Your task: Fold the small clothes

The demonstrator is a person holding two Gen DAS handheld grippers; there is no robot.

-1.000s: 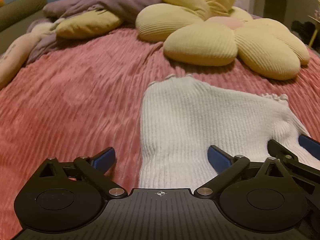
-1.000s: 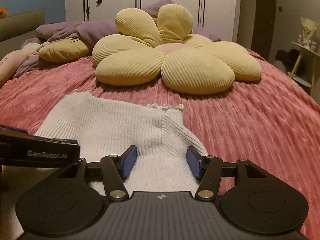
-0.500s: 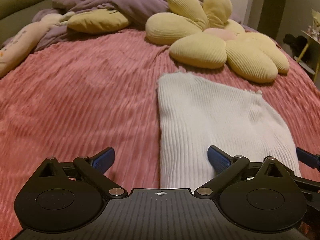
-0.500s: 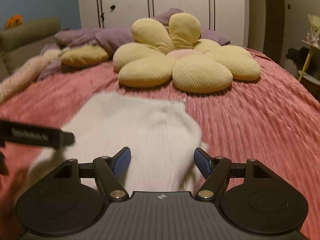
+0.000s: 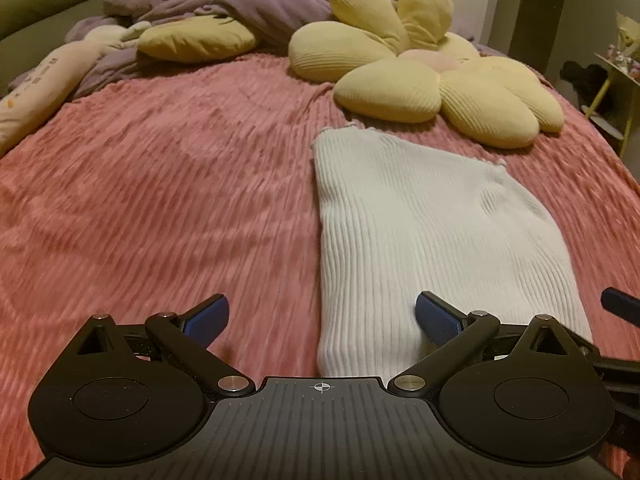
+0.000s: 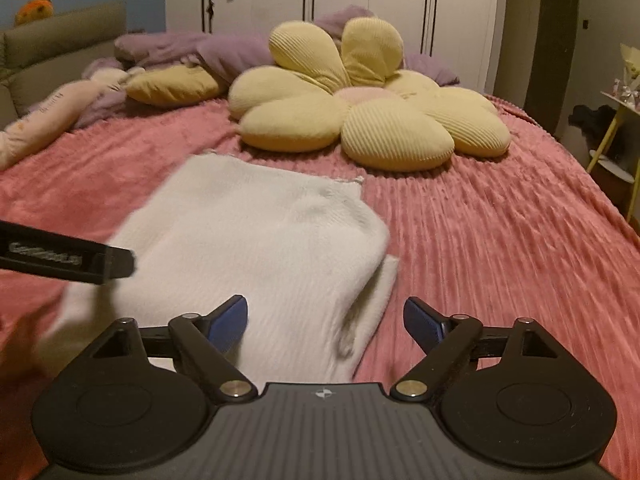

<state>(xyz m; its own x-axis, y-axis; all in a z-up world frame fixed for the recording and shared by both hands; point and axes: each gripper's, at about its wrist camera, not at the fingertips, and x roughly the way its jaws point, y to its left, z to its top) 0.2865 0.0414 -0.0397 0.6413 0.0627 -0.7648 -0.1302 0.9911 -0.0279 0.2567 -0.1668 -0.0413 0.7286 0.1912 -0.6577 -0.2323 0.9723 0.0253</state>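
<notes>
Right gripper [image 6: 325,322] and left gripper [image 5: 322,318]: both spread wide, holding nothing.
Right jaws have just been opening. White sweater [image 5: 432,236]: folded, flat on pink bedspread [image 5: 160,200], near flower cushion [image 6: 360,116].

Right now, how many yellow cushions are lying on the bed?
2. The flower cushion lies at the far side of the bed, just behind the white garment. The plain cushion lies to its left, against the purple blanket, which may hide others.
</notes>
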